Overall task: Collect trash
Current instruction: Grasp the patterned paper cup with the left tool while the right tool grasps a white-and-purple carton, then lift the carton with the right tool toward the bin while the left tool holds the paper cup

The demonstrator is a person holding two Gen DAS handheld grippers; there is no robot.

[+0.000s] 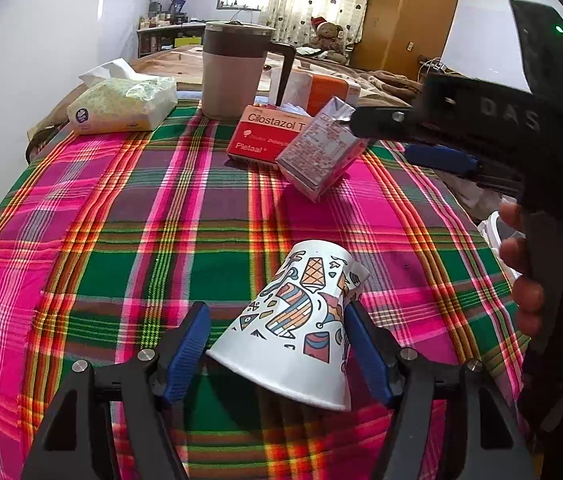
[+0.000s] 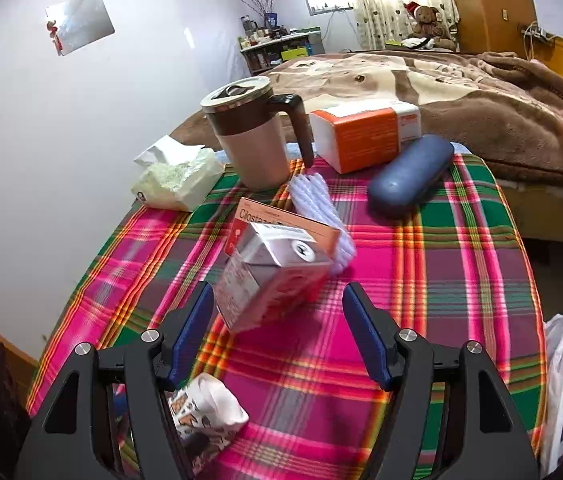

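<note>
The paper cup (image 1: 297,320) lies on its side on the plaid counter (image 1: 121,220), wide rim toward the left tongs (image 1: 277,340) and base pointing away, so its long axis runs almost straight out between the two blue pads. Those tongs stand apart, one pad just beside each flank of the cup; whether the right-hand pad already touches the paper I cannot tell. Beyond the cup's base sits the small drink carton (image 2: 269,276), tilted against the red medicine box (image 1: 265,132), and the right tongs (image 2: 277,340) are spread wide just short of it, holding nothing. So each hand has its own piece, the left being the nearer to a grip. Farther from the cup stand the lidded mug (image 2: 253,136), the tissue pack (image 1: 121,104), an orange-and-white box (image 2: 365,136) and a blue case (image 2: 409,176). Nothing lies between the cup and its pads; the carton, though, leans on the medicine box, which might shift with it.
</note>
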